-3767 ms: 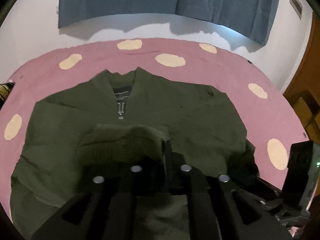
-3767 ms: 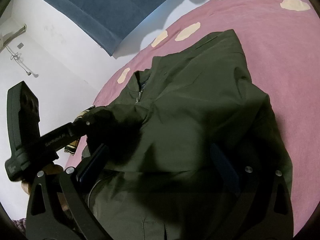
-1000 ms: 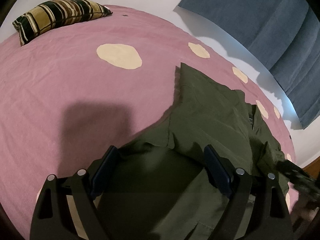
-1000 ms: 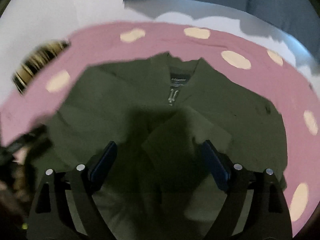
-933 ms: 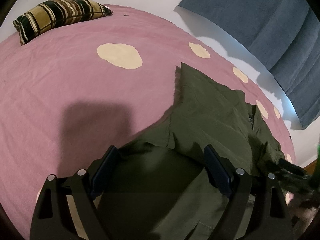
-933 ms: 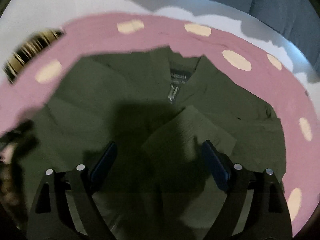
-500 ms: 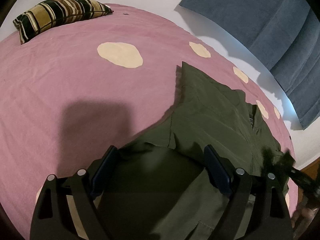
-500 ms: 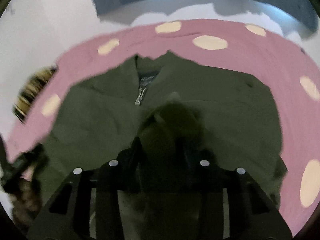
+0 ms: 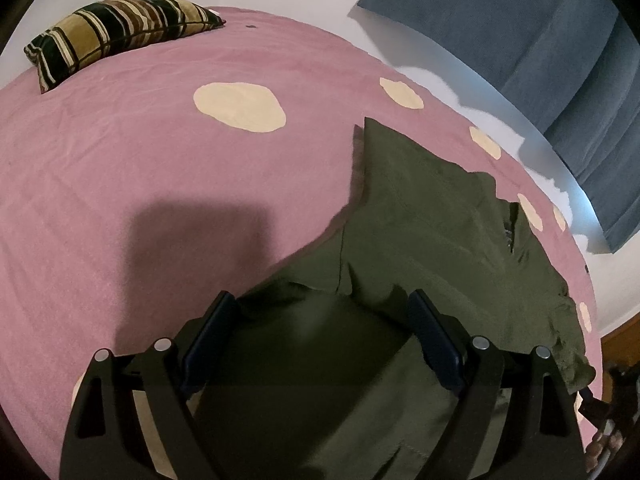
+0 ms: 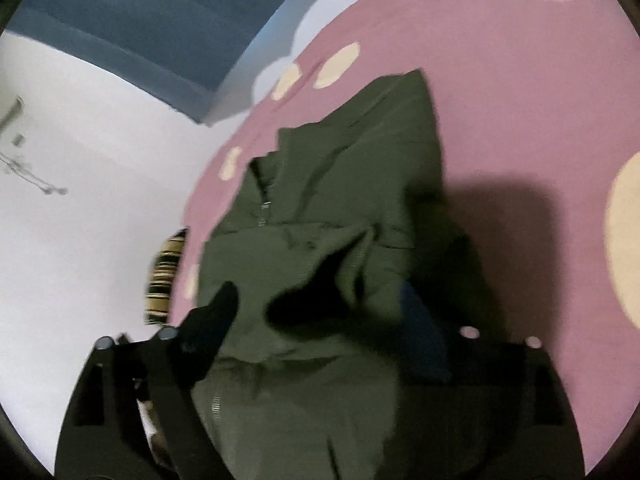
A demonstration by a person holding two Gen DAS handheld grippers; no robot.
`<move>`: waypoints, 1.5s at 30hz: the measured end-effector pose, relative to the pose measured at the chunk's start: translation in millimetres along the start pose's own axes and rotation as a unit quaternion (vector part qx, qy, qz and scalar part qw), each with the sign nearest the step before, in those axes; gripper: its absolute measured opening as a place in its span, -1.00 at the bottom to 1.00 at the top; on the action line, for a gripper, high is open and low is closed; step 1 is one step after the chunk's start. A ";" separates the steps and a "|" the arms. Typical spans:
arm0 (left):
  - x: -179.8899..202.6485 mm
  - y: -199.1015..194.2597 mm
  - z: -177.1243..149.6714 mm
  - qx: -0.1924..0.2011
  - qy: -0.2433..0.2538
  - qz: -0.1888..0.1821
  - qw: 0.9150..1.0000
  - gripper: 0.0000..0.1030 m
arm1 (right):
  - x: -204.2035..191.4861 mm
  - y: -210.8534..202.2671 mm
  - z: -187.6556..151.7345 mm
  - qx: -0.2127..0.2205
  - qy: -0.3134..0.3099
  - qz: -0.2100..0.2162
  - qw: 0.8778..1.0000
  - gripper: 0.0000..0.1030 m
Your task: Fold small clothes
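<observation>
From my screens I see a bed under a pink bedspread [image 9: 160, 184] dotted with cream ovals [image 9: 239, 107]. A striped cushion [image 9: 116, 32], black, gold and brown, lies at the bedspread's far left corner. Beyond the bedspread's far edge a white wall [image 10: 80, 184] carries a blue curtain [image 9: 532, 36]. A strip of brown wood [image 9: 620, 340] shows past its right edge.

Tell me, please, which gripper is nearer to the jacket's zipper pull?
Right, I judge. The right gripper hovers open just below the zipper pull, while the left gripper sits open over the jacket's side, away from it.
</observation>
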State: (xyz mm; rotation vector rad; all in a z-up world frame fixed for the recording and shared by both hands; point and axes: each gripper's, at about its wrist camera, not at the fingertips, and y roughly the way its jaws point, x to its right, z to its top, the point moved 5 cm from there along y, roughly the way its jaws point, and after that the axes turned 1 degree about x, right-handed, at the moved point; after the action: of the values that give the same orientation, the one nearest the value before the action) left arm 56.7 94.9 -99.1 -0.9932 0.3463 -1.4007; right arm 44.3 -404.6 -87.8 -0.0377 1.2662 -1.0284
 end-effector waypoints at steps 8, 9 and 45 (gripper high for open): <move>-0.3 0.4 -1.0 0.000 0.003 0.002 1.000 0.69 | -5.8 31.4 -2.8 -0.040 -0.017 -0.031 0.999 -0.20; -0.4 0.4 -1.2 0.000 0.003 0.003 1.000 0.69 | -7.4 35.1 -4.1 -0.047 -0.025 -0.042 0.998 -0.41; 0.6 2.0 -2.8 -0.004 0.005 0.006 1.000 0.70 | 11.7 15.2 11.4 -0.002 -0.058 -0.064 0.996 0.05</move>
State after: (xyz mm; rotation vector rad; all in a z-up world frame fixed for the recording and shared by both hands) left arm 56.1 93.0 -102.0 -0.9902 0.3651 -1.3950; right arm 61.9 -409.0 -100.9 -0.1815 1.1721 -1.1188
